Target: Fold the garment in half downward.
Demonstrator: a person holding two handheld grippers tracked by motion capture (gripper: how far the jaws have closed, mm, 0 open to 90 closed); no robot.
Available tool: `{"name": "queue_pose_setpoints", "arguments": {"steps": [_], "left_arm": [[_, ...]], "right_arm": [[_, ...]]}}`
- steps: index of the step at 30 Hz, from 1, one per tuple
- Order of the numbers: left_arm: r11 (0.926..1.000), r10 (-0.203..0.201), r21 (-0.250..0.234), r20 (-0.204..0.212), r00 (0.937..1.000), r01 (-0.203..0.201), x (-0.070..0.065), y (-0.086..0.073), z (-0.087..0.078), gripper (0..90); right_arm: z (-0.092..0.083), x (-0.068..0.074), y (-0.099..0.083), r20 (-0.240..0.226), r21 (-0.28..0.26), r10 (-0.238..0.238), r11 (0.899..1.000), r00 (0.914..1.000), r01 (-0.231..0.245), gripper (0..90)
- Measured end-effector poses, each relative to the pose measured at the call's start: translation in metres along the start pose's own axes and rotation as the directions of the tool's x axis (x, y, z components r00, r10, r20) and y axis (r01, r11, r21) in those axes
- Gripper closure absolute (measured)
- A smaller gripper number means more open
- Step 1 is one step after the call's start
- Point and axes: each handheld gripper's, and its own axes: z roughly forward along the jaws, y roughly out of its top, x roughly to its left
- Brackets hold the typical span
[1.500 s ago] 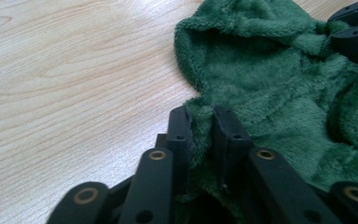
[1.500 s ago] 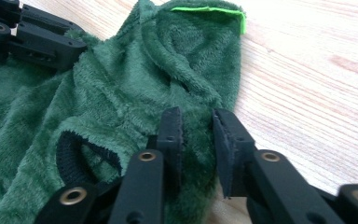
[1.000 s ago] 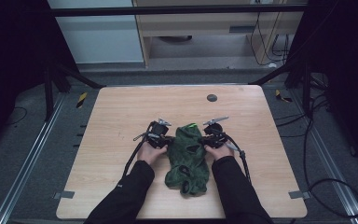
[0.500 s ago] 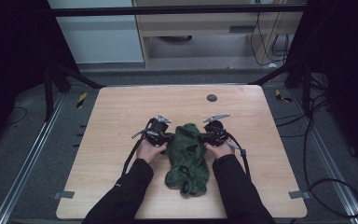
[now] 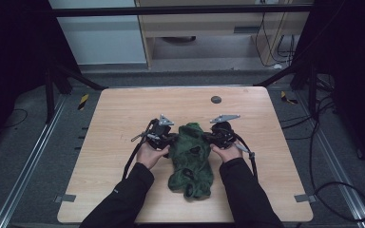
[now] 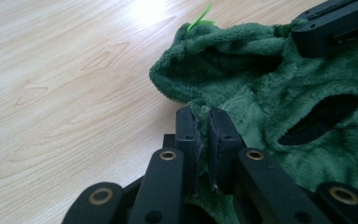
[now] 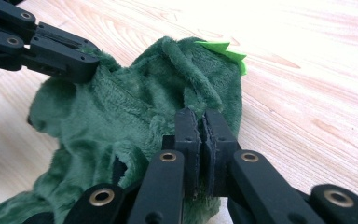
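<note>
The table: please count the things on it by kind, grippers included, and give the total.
Green fleece garment: 1
Black grippers: 2, the left gripper and the right gripper, each shut on the garment's edge
Dark round disc near the table's far edge: 1
Total: 4

Green garment (image 6: 279,93) fuzzy plush cloth; table (image 6: 65,70) smooth, slightly glossy wood.

The green fleece garment (image 6: 279,88) runs off the left gripper view's right and bottom edges
</note>
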Motion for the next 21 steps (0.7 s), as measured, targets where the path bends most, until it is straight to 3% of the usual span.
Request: {"name": "queue_pose_setpoints", "arguments": {"steps": [9,21], "left_arm": [[0.9995,0.017,-0.027,0.022,0.9996,-0.017,-0.01,-0.002,-0.019,83.6],[0.9982,0.02,-0.058,0.05,0.9986,-0.017,-0.02,-0.014,-0.046,83.5]], "right_arm": [[-0.019,0.014,-0.002,-0.039,-0.047,-0.042,0.998,0.9983,0.04,85.9],[-0.037,0.022,-0.009,-0.065,-0.087,-0.057,0.995,0.9962,0.052,86.0]]}}
